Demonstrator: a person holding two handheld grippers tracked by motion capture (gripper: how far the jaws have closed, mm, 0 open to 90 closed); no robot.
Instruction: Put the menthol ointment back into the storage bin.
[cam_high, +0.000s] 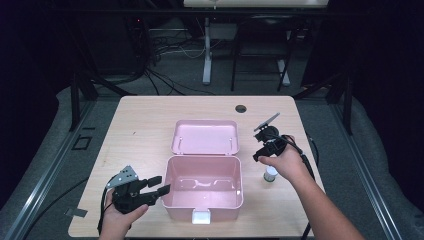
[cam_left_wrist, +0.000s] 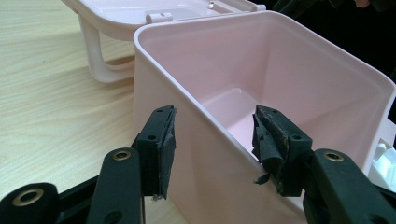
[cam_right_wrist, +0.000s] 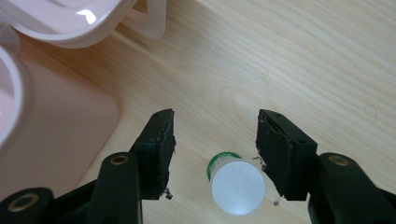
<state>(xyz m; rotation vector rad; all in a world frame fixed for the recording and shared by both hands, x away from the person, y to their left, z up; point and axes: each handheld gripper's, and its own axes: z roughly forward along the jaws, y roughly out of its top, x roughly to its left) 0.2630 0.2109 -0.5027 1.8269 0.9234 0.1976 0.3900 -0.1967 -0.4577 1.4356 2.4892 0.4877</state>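
Left gripper (cam_left_wrist: 212, 140) is held open, jaws spread on either side of the near left wall of the pink box (cam_left_wrist: 280, 70): one pad is seen outside that wall, the other over the inside, wall rim running between them; contact with either pad cannot be told. In the high view the left gripper (cam_high: 155, 186) is seen at the box's front left corner, held from below by the left hand (cam_high: 120, 217). Right gripper (cam_right_wrist: 215, 144) is also held open, nothing clamped; a small bottle with a white cap (cam_right_wrist: 237, 186) is seen standing upright between and below its jaws, a green band visible under the cap, a clear gap to each pad. In the high view the right gripper (cam_high: 261, 150) is seen right of the box, with the bottle (cam_high: 270, 174) just beside the right hand (cam_high: 285, 162), on the wooden table (cam_high: 140, 125). Beyond the left jaws, the box is seen open, interior bare, its lid (cam_high: 205, 136) swung back flat behind it, and the lid's handle (cam_left_wrist: 95, 56) resting on the table. To the left of the right jaws, the box's rounded corner (cam_right_wrist: 51, 135) is seen close, apart from the bottle. A white latch (cam_high: 201, 216) is seen on the box's front wall.
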